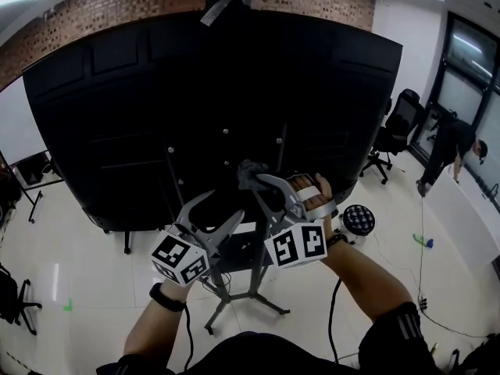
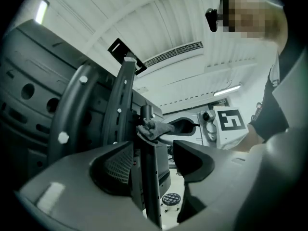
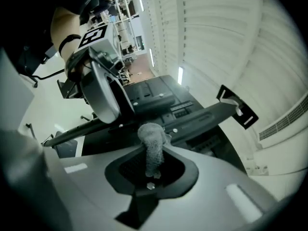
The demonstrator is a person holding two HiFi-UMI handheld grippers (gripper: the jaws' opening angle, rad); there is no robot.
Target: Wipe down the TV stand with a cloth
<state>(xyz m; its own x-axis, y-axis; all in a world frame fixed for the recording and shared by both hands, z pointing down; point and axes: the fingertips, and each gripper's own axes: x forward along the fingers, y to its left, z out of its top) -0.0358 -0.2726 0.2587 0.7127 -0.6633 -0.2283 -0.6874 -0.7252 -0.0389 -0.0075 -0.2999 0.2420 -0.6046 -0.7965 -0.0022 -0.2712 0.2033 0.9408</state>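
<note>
- Head view: the right gripper (image 1: 260, 183) reaches forward with a small crumpled grey cloth (image 1: 248, 173) at its tips. It holds the cloth against the black metal TV stand (image 1: 260, 281), high on the stand, where it meets the back of the large black television (image 1: 156, 108). The left gripper (image 1: 225, 206) sits lower and just beside it, on the person's left. The stand's long axis runs upright, down to splayed legs on the pale floor. I judge the wipe will run along that line, and the right gripper is the one placed to do it.
- Left gripper view: the jaws are spread, and a dark upright post (image 2: 148, 186) of the stand rises between them. It lies close to the left pad. A gap shows on the other side, with a round stool (image 2: 169, 198) on the floor visible through it, so nothing is clamped. The cloth lies further up the same post, a bunched grey wad touching it, with the right gripper behind it.
- Right gripper view: the jaws are pressed together on the cloth, pinching its lower end. The rest stands up as a nubbly grey tuft toward the stand's dark crossbars. It looks soft and loosely wadded, so it should fold around the post easily. The left gripper's pale jaw shows just beyond it.
</note>
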